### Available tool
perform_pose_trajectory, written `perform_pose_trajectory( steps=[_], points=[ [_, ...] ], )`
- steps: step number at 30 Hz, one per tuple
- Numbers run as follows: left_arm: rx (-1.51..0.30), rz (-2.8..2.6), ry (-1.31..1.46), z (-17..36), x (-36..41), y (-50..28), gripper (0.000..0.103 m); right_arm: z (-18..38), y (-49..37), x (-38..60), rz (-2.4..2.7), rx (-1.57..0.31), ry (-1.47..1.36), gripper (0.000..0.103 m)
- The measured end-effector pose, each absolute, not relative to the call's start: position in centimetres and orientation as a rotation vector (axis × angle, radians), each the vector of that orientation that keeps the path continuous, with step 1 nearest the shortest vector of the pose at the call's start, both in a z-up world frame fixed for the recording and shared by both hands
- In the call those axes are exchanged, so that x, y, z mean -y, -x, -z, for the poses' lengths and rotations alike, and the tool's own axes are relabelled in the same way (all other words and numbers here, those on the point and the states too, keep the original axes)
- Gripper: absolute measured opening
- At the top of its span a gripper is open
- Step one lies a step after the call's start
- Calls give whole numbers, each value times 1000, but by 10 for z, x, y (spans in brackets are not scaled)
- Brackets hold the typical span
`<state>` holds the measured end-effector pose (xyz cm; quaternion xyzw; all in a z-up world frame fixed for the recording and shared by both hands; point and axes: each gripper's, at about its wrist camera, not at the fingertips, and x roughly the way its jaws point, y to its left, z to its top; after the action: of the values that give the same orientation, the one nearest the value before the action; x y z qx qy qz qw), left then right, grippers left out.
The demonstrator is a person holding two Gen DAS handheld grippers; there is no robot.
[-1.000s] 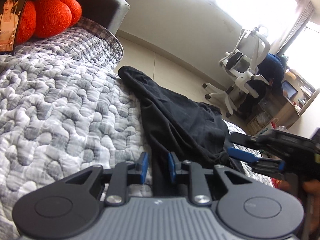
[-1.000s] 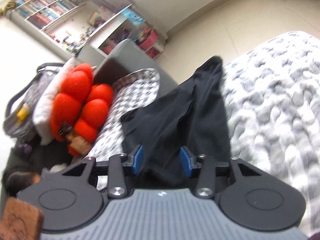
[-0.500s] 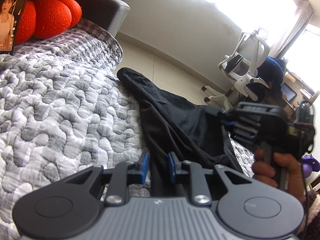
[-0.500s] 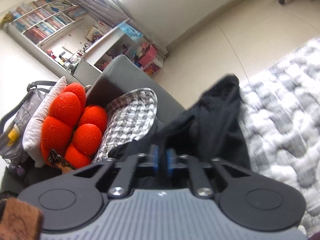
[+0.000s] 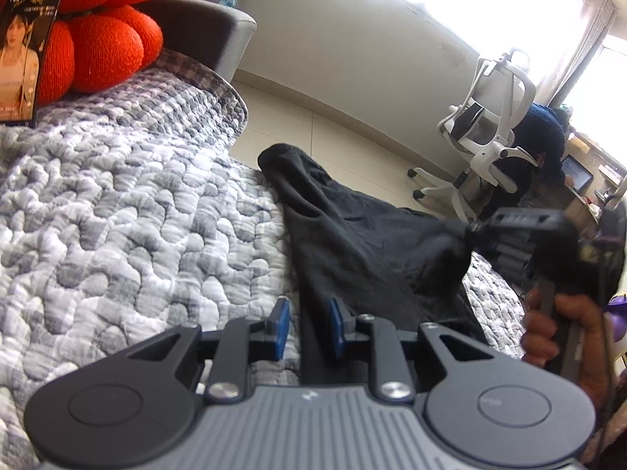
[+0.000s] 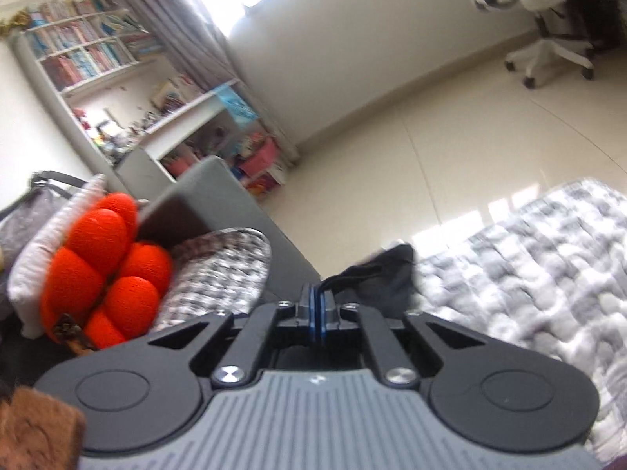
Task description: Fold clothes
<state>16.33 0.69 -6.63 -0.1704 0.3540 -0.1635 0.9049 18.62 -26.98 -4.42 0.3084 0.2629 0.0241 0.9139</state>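
Black garment (image 6: pixel 386 274) pinched in right gripper (image 6: pixel 316 309)

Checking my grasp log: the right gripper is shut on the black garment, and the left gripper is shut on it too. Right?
Not quite. The right gripper is shut on the black garment, but the left wrist view shows the left gripper open, its fingers straddling the cloth.
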Motion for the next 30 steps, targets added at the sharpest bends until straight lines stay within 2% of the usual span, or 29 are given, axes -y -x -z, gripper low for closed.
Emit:
perform_pose_trajectory(
  steps=[5, 6, 19, 21, 23, 24, 25, 30],
  points=[
    [-726, 333, 314, 58, -5, -175, 26, 66, -194, 279, -47, -617, -693, 9],
    [-730, 331, 309, 58, -5, -182, 27, 65, -193, 280, -61, -611, -705, 14],
    [-774, 311, 256, 65, 7, -284, 33, 57, -212, 288, -159, -620, -704, 14],
    [-779, 293, 283, 68, 6, -298, 33, 57, -214, 286, -174, -620, -676, 10],
    [-771, 279, 313, 71, 6, -307, 31, 55, -216, 283, -183, -615, -644, 9],
    [-768, 272, 327, 72, 6, -311, 20, 54, -216, 282, -185, -607, -630, 9],
    [-765, 262, 333, 73, 6, -313, 4, 53, -215, 282, -187, -597, -621, 8],
    [-623, 248, 299, 58, 9, -297, 4, 45, -208, 288, -204, -506, -615, 5]
  ],
)
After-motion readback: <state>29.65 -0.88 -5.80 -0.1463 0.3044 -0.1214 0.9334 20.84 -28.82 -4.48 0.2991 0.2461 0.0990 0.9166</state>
